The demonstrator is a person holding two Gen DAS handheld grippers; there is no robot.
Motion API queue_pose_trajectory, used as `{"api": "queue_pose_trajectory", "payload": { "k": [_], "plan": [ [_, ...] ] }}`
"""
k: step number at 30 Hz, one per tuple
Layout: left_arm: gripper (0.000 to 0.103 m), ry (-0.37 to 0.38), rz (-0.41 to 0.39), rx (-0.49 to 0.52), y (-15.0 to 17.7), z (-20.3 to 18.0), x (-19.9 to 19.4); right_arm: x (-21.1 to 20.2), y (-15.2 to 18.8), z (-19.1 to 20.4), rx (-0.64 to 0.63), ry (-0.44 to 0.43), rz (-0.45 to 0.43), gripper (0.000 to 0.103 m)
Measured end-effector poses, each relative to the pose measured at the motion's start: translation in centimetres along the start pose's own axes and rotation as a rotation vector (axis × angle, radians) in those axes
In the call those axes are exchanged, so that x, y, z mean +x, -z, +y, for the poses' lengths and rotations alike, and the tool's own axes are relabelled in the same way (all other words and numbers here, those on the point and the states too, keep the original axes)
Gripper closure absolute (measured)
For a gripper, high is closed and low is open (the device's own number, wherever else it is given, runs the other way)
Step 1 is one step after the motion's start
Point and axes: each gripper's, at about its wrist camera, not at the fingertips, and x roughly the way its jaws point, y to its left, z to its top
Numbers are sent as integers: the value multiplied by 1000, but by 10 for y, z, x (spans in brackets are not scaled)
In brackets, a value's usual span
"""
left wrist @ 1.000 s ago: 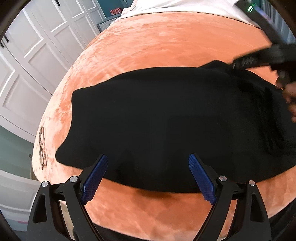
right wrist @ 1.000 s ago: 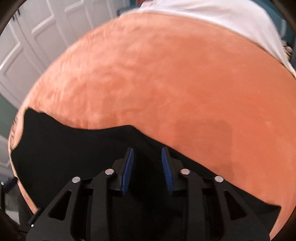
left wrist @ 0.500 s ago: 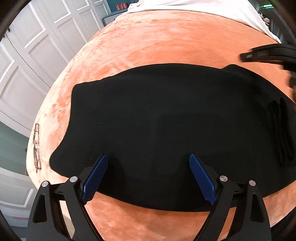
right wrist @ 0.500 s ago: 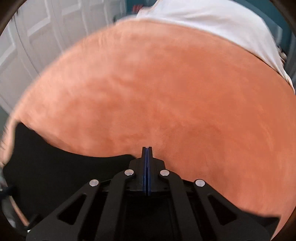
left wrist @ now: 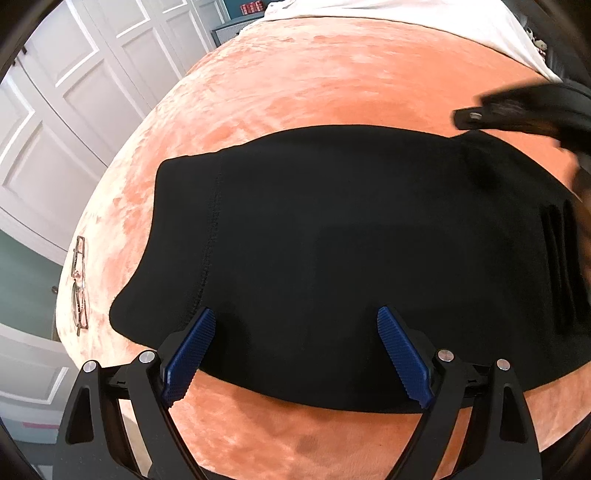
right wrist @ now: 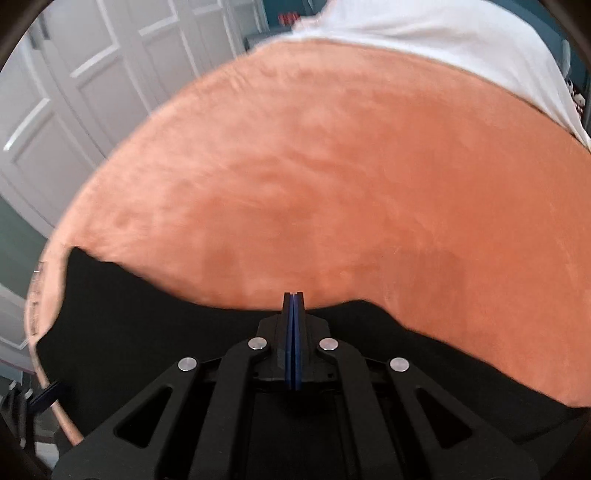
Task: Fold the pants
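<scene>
Black pants [left wrist: 332, 221] lie spread flat across an orange blanket [left wrist: 332, 74]. My left gripper [left wrist: 295, 314] hovers open over their near edge; its blue pads straddle the cloth without touching it. In the left wrist view my right gripper [left wrist: 465, 120] is at the pants' far right corner, where the cloth rises in a small peak toward its tip. In the right wrist view the right gripper [right wrist: 293, 295] is shut, pads pressed together at the far edge of the pants [right wrist: 147, 332], pinching that edge. A person's hand at the right border is blurred.
A pair of glasses [left wrist: 79, 284] lies on the blanket's left edge. White bedding [left wrist: 406, 14] covers the far end of the bed, and white panelled doors [left wrist: 74, 92] stand to the left. Orange blanket [right wrist: 332, 184] stretches beyond the pants.
The right gripper closed from partly open onto the pants' far edge and rose a little. The left gripper shifted slightly toward the pants' left end and stayed open.
</scene>
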Motion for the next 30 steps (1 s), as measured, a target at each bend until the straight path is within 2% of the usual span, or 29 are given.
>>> {"api": "queue_pose_trajectory", "payload": {
  "k": [1,2,4,6,8,11,13,18,23,27,30],
  "plan": [
    [16,11,-2,-5,0,3,1,-1,7,4,-13,-1,8,102],
    [16,18,0,-10,1,4,3,9,16,11,-48,8,57,101],
    [15,41,11,-25,0,12,8,33,24,18,-117,74,109,102],
    [16,60,11,-37,0,18,6,27,24,27,-131,102,81,101],
    [16,83,2,-49,1,24,-1,8,20,34,-99,45,42,101],
    [16,99,-12,-64,3,32,-9,-19,27,41,-81,41,-4,101],
    [16,74,-19,-65,6,36,-12,-35,34,40,-48,37,-23,101],
    [16,78,-16,-93,13,48,-15,-64,72,23,69,69,-21,101],
    [16,62,-21,-102,20,61,-17,-97,120,-11,200,137,-14,101],
    [16,50,-11,-109,24,63,-13,-97,138,-32,250,181,8,101],
    [16,75,10,-141,28,63,-11,-77,141,-29,194,205,38,101]
  ]
}}
